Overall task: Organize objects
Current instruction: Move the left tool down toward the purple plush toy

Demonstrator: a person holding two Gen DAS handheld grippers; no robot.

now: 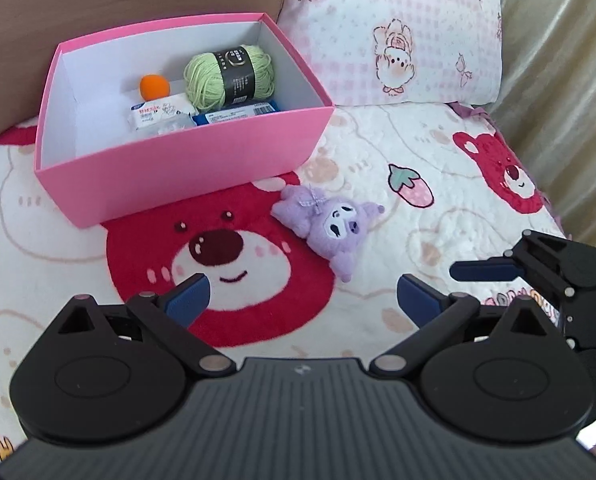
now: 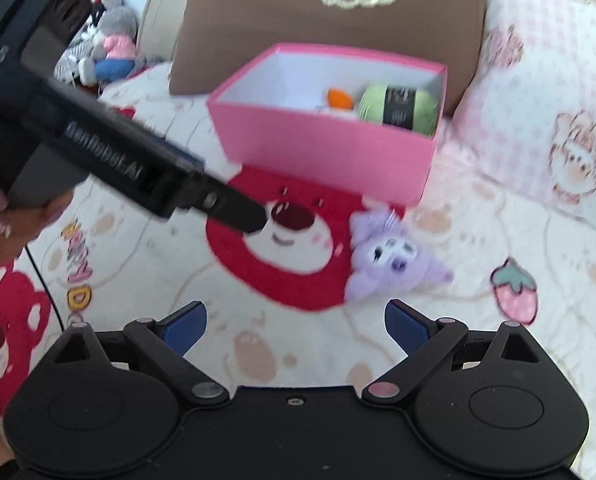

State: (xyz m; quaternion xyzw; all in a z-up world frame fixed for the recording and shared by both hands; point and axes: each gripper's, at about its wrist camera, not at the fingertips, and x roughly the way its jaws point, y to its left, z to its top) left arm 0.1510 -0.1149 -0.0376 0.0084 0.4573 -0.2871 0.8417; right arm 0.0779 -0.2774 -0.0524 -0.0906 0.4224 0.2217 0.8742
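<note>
Box (image 1: 185, 160), pink and open-topped, is set on the bed so things can be dropped in; yarn (image 1: 229, 76) is already kept inside. Plush (image 1: 330, 224) is left just beside it. Both grippers, left (image 1: 302, 300) and right (image 2: 295, 326), are held wide open, empty.

Pink pillow (image 1: 398, 36), perhaps 1 stuffed doll (image 2: 111, 46).

Purple plush toy (image 1: 330, 226) beside pink box (image 1: 185, 160)
</note>
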